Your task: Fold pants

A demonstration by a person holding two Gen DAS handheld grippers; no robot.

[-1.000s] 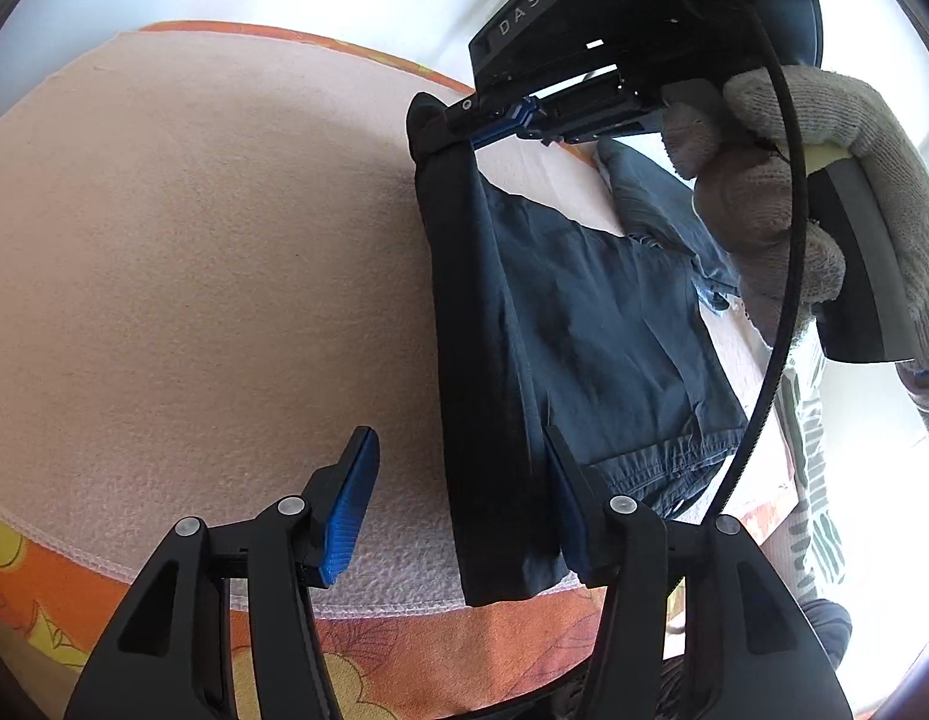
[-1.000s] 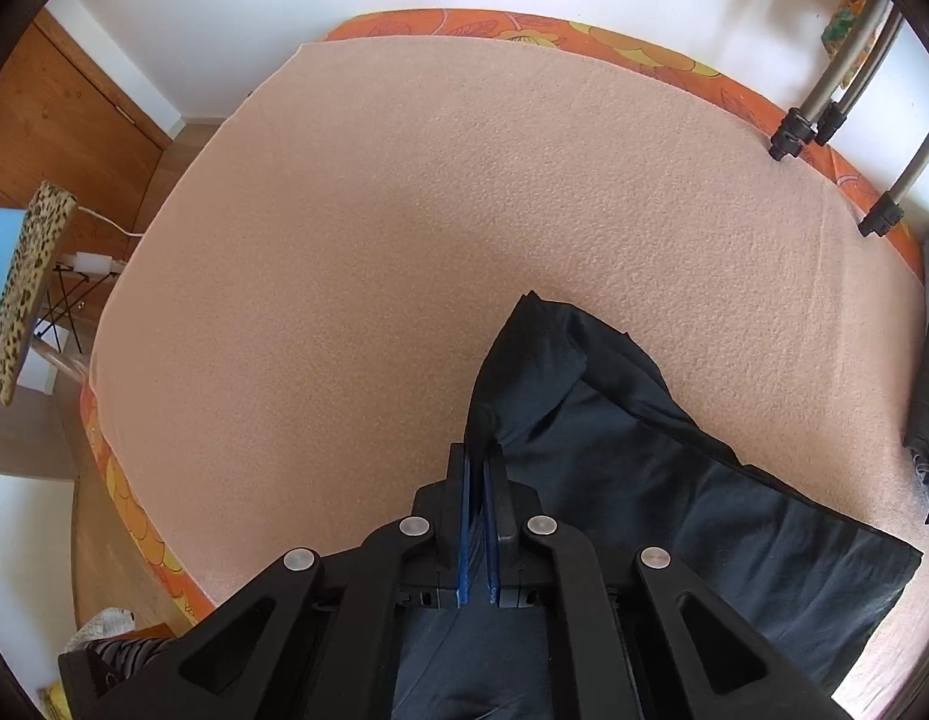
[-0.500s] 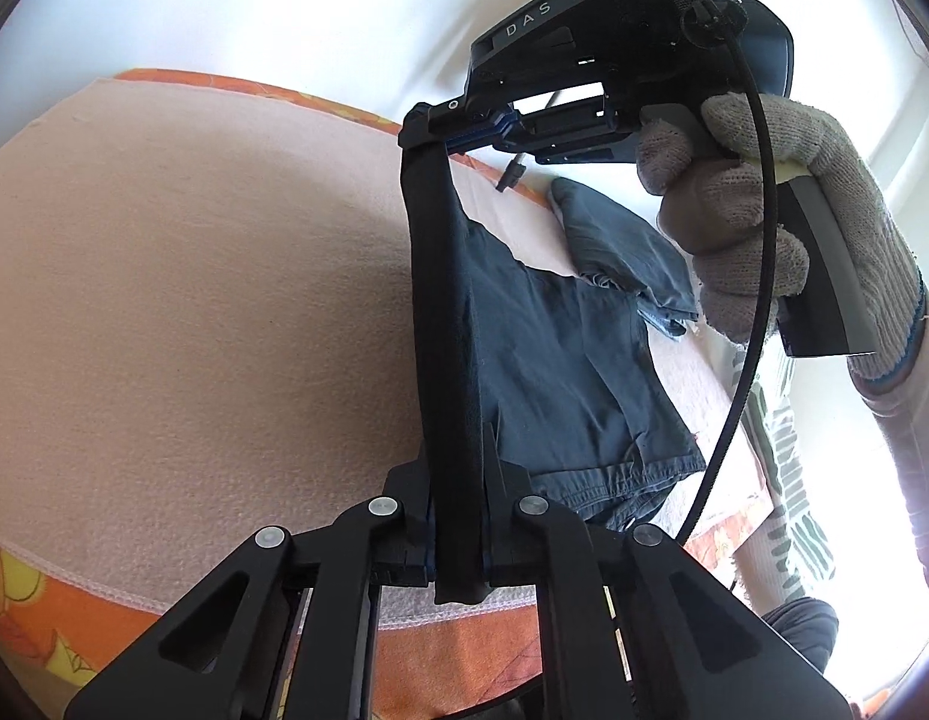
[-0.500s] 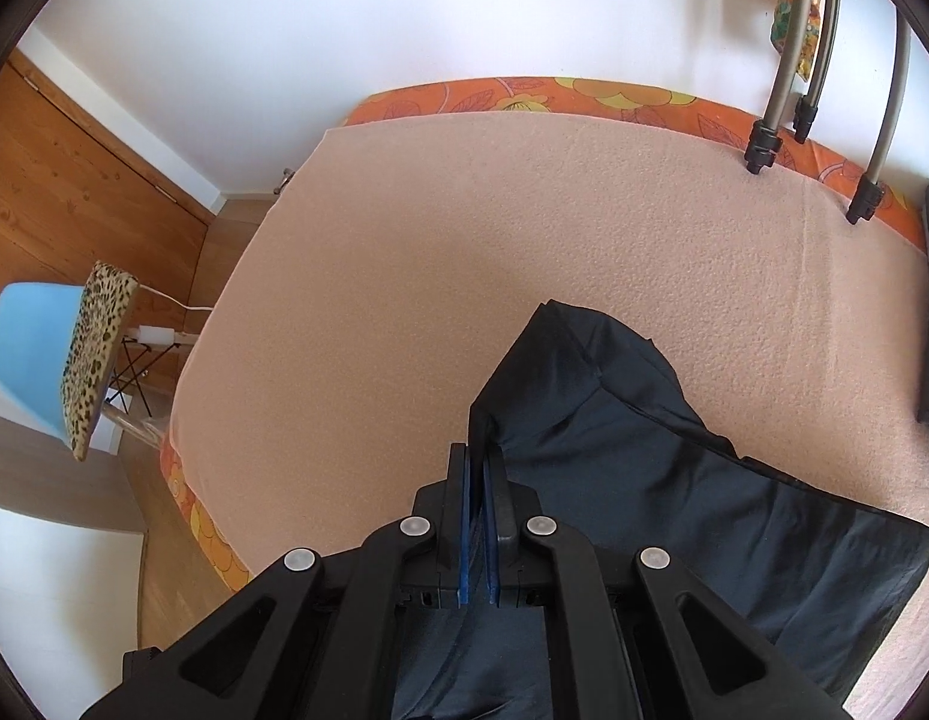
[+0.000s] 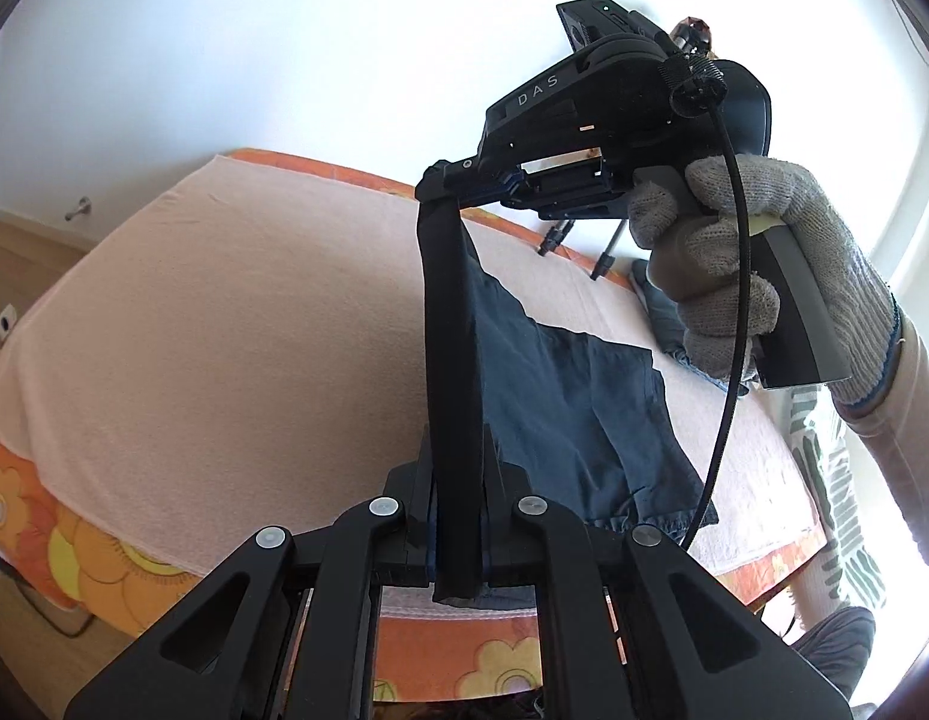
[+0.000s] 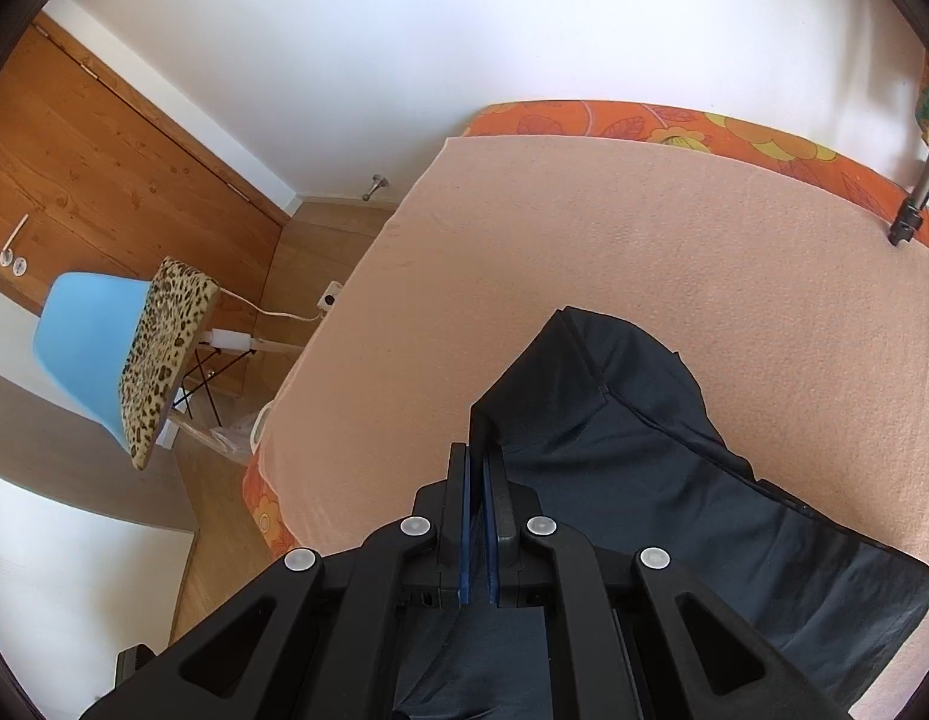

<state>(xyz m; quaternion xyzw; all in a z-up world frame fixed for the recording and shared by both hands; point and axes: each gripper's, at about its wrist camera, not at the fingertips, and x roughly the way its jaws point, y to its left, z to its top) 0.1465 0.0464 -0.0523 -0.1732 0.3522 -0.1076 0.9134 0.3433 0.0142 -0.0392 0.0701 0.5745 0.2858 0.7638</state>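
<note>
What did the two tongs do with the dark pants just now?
The left tongs were open a second ago; they shut on the pants. Then both tongs lifted the edge stretched between them up off the bed. The right tongs stayed shut on the pants the whole time.

The left tongs (image 5: 458, 516) are matte black with silver screw heads along the arms. The right tongs (image 5: 449, 183) are black too — blue pads, white "DAS" lettering, a thin black cable (image 5: 731, 324). A grey knit glove (image 5: 758, 264) with blue cuff trim meets a pale sleeve (image 5: 902, 456).
</note>
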